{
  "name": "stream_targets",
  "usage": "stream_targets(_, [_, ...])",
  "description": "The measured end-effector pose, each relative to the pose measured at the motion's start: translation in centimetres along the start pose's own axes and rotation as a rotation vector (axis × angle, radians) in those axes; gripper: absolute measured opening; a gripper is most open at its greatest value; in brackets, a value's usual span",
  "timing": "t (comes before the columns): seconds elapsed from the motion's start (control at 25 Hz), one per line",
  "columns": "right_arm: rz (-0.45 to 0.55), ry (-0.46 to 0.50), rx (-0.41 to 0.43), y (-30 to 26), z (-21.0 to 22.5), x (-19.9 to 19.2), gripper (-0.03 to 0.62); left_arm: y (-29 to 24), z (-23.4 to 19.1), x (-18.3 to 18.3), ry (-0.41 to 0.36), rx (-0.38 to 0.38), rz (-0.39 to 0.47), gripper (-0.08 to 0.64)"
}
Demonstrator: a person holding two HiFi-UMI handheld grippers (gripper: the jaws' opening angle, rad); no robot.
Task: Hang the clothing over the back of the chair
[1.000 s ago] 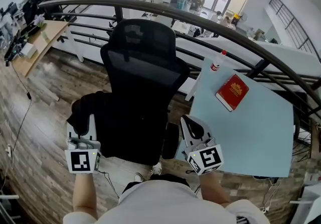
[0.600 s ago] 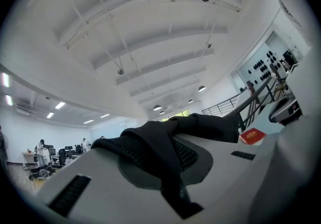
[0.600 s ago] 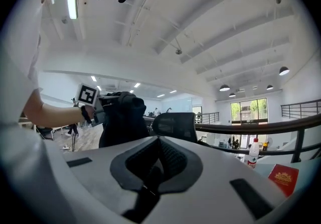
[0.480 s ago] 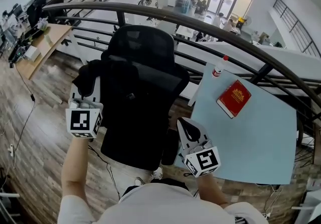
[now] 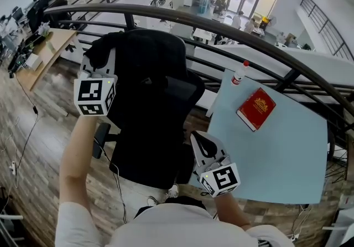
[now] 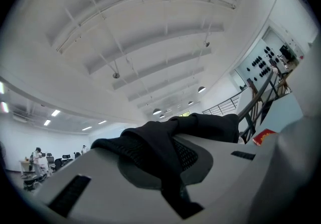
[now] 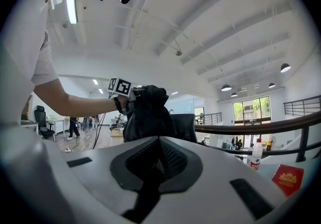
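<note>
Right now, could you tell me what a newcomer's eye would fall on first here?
A black garment hangs bunched in the left tongs, up beside the top of the black office chair. To the right, a red book stands out on the pale blue table.

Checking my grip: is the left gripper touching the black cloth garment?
Touching. Left gripper view: the left gripper is clamped on the black cloth garment.

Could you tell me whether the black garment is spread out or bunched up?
Bunched: the black garment hangs crumpled from the shut left gripper.
</note>
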State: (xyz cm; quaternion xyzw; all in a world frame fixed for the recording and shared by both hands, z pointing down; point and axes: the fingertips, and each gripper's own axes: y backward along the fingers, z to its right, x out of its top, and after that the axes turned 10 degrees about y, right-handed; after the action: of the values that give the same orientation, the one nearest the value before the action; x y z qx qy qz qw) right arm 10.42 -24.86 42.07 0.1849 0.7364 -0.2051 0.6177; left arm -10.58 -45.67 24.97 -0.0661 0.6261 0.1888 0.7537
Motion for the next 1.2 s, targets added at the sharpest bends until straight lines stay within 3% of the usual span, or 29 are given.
stream_targets(0.24, [-0.001,-0.003,0.007,0.1,0.0,-0.2,0.018,-4.3,0.2,3.1,0.008,-0.030,0.009,0.035])
stream_targets(0.48, [0.001,-0.004,0.008,0.7,-0.1,0.1,0.018,-10.9,-0.9,3.6,0.012,0.000,-0.066,0.035])
stream_targets(0.84, [-0.013,-0.021,-0.012,1.5,0.3,-0.7,0.018,-18.8,-0.8,3.9,-0.138,0.028,-0.165,0.035])
stream_targets(1.08, [-0.027,-0.036,-0.034,1.7,1.3,-1.8,0.018,-23.1,-0.4,6.0,-0.210,0.060,-0.148,0.036])
stream_targets(1.2, [-0.032,-0.047,-0.035,1.7,1.3,-2.3,0.018,-24.6,-0.7,6.5,-0.210,0.096,-0.148,0.035])
